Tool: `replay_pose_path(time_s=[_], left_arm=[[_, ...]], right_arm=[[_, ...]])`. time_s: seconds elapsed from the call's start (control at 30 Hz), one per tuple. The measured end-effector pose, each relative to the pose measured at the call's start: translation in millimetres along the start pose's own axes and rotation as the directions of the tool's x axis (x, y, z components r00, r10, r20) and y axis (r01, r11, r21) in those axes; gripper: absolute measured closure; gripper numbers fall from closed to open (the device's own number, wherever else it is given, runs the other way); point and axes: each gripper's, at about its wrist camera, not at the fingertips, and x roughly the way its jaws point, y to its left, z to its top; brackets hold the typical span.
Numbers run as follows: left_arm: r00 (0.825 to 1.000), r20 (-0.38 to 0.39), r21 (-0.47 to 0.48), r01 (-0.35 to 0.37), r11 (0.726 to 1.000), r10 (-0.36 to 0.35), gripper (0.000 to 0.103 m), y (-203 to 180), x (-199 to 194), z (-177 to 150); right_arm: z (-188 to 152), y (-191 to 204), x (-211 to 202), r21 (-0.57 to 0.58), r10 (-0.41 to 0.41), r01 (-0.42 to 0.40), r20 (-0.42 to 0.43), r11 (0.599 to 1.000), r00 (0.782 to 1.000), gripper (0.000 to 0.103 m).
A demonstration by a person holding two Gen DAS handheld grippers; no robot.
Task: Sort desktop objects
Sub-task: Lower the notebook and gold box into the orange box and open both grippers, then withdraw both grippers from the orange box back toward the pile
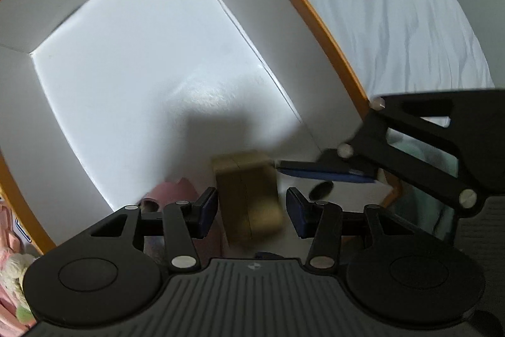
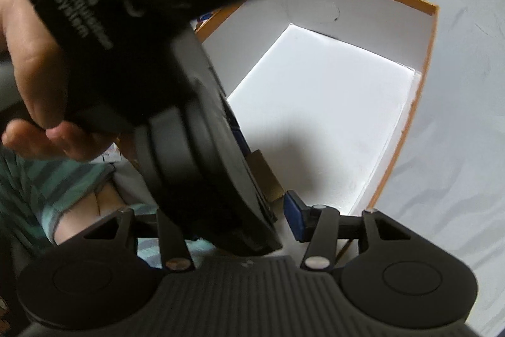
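Orange-rimmed and white inside, the box (image 1: 132,90) sits under both your tools. Your left gripper (image 1: 252,210) is spread, its blue pads either side of the tan block (image 1: 249,198) without pressing it; the block looks just let go or falling near the box's near wall, beside a pink item (image 1: 170,191). Your right gripper (image 2: 252,221) is half hidden behind the left tool, so its state cannot be told. Likely next: lift straight up, clear of the rim; most of the floor lies bare.
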Motion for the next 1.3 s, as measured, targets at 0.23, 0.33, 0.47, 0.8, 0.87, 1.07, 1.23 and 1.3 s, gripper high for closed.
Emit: replay_pose_path(time_s=[0.23, 0.33, 0.47, 0.8, 0.87, 1.07, 1.23, 1.3], left_arm=[[0.997, 0.068, -0.014, 0.034, 0.999, -0.032, 0.048, 11.6, -19.8, -10.5], [0.985, 0.173, 0.006, -0.003, 1.0, 0.002, 0.048, 20.1, -53.6, -28.0], [0.941, 0.338, -0.056, 0.026, 0.998, -0.005, 0.048, 51.0, -93.8, -66.8], [0.858, 0.511, -0.318, 0.144, 0.937, 0.042, 0.05, 141.9, -87.8, -158.0], [0.854, 0.521, -0.335, 0.196, 0.922, 0.008, 0.06, 143.9, -78.7, -165.0], [0.82, 0.564, -0.333, 0.332, 0.883, -0.096, 0.067, 143.7, -59.3, -169.8], [0.824, 0.546, -0.328, 0.378, 0.866, -0.153, 0.074, 141.8, -54.1, -162.7], [0.831, 0.539, -0.328, 0.361, 0.873, -0.141, 0.075, 141.3, -53.6, -160.0]], right_arm=[[1.5, -4.0, -2.4, -0.004, -0.009, 0.009, -0.013, 1.0, 1.0, 0.051], [7.3, -7.8, -10.8, -0.031, -0.008, 0.007, -0.046, 1.0, 0.999, 0.06], [31.4, -6.6, -12.6, -0.178, -0.054, 0.027, -0.147, 0.984, 0.988, 0.074], [47.5, 23.1, 54.6, -0.649, -0.252, -0.085, -0.409, 0.756, 0.877, 0.075], [40.8, 21.6, 62.3, -0.634, -0.264, -0.062, -0.408, 0.771, 0.874, 0.077], [36.0, 31.5, 75.3, -0.73, -0.216, -0.138, -0.368, 0.669, 0.904, 0.085], [36.8, 40.7, 76.5, -0.78, -0.186, -0.168, -0.342, 0.602, 0.921, 0.088], [36.4, 42.9, 79.4, -0.785, -0.191, -0.172, -0.346, 0.595, 0.919, 0.089]])
